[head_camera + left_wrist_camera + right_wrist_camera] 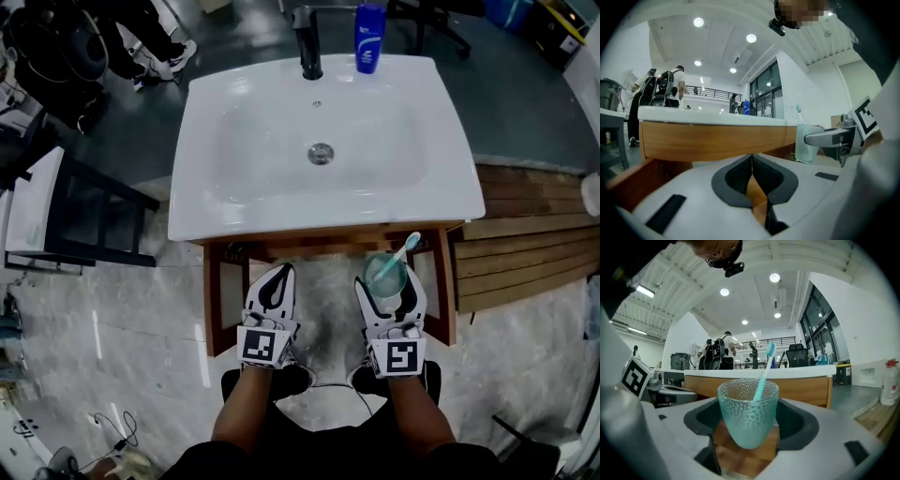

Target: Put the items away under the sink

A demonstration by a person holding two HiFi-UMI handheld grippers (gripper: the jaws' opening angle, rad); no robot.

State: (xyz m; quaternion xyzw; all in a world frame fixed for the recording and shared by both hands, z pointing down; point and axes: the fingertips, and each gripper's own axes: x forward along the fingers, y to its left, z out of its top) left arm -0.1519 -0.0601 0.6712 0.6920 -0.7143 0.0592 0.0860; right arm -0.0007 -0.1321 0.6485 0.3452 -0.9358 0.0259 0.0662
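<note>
Your right gripper [388, 282] clamps the teal cup [747, 414] upright so its toothbrush [763, 367] cannot tip out, low before the sink [328, 221]'s near edge (ready, I judge, for the space beneath), while your left gripper [273, 282] hangs closed, empty.

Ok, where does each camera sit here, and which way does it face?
Head view: on the head, steeply down at the sink; forearms, left gripper, right gripper show.
Left gripper view: low, along its shut jaws toward the sink's wooden front.
Right gripper view: along jaws gripping the cup.
Shared: the cup shows in all three.
</note>
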